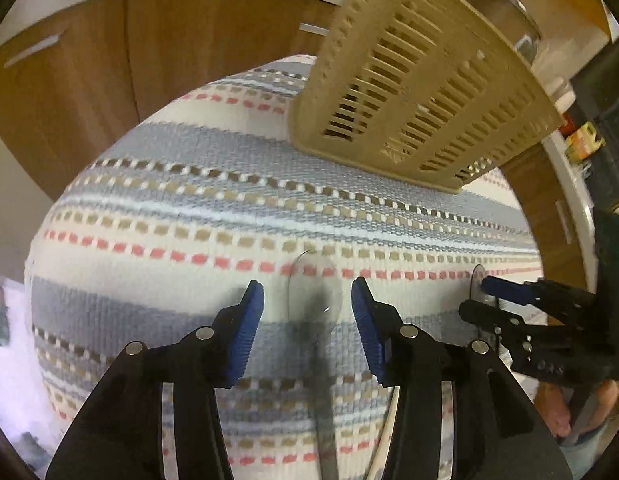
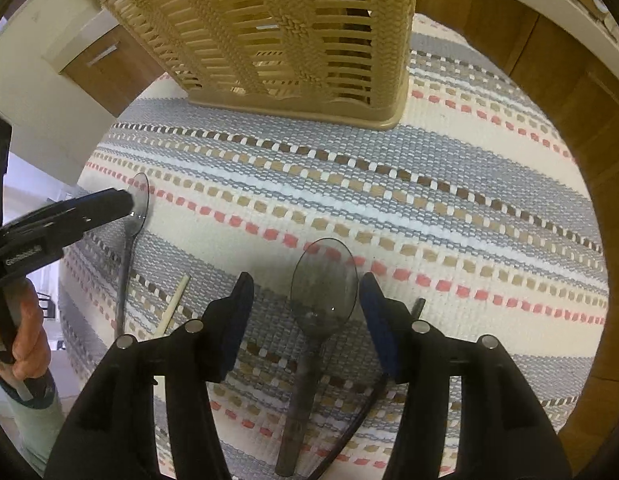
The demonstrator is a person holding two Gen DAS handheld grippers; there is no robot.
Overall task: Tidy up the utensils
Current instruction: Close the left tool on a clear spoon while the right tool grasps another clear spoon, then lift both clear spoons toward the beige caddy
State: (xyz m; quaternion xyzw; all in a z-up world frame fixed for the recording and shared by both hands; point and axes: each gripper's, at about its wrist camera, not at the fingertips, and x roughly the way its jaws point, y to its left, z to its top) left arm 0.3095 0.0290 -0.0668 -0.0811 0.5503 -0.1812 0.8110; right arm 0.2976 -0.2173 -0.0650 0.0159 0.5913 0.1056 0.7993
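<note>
A clear smoky plastic spoon lies on the striped mat, bowl forward, between the fingers of my open left gripper. A second clear spoon lies between the fingers of my open right gripper; its bowl also shows in the left wrist view, beside the right gripper. The left gripper shows over the first spoon in the right wrist view. A beige slatted utensil basket stands on the mat beyond both grippers.
A pale chopstick lies on the mat between the two spoons. A dark thin utensil lies right of the right gripper. Wooden cabinets and a white counter edge surround the mat. A glass jar stands behind the basket.
</note>
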